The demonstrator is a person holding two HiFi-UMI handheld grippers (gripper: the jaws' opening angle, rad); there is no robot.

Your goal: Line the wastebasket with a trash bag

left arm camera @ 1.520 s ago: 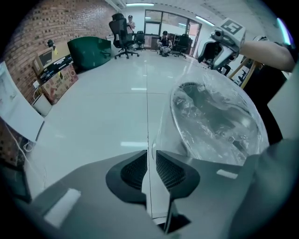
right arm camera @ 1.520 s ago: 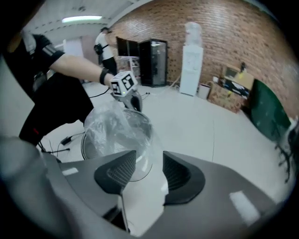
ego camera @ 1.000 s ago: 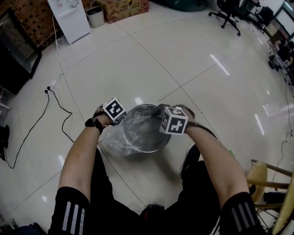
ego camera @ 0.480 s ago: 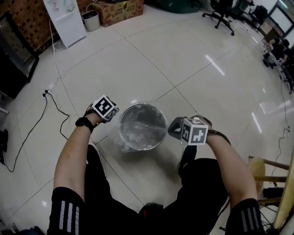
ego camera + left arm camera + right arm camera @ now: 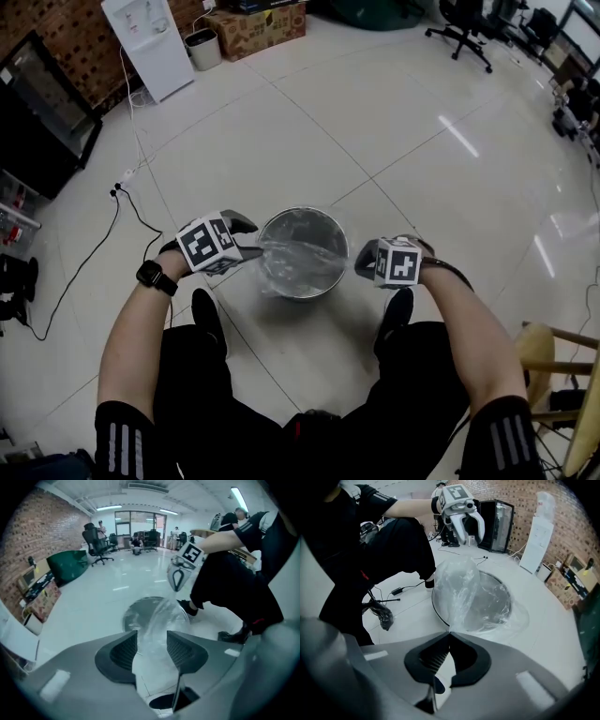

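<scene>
The right tongs [image 5: 450,633] are closed tight, pinching a fold of the clear trash bag [image 5: 461,592] at their tips. The left tongs [image 5: 152,637] have just been opening; their jaws stand apart, with the bag's film running between them unpressed. The bag stretches from one tongs to the other over the mouth of the metal wastebasket [image 5: 330,225], which stands upright on the tiled floor [image 5: 394,131] just ahead of the person's shoes [image 5: 208,317].

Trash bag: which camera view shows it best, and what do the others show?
The right gripper view: the trash bag billows above the wastebasket, its edge pinched in the right gripper. The head view shows small crumpled film; the left gripper view, one stretched strip.
</scene>
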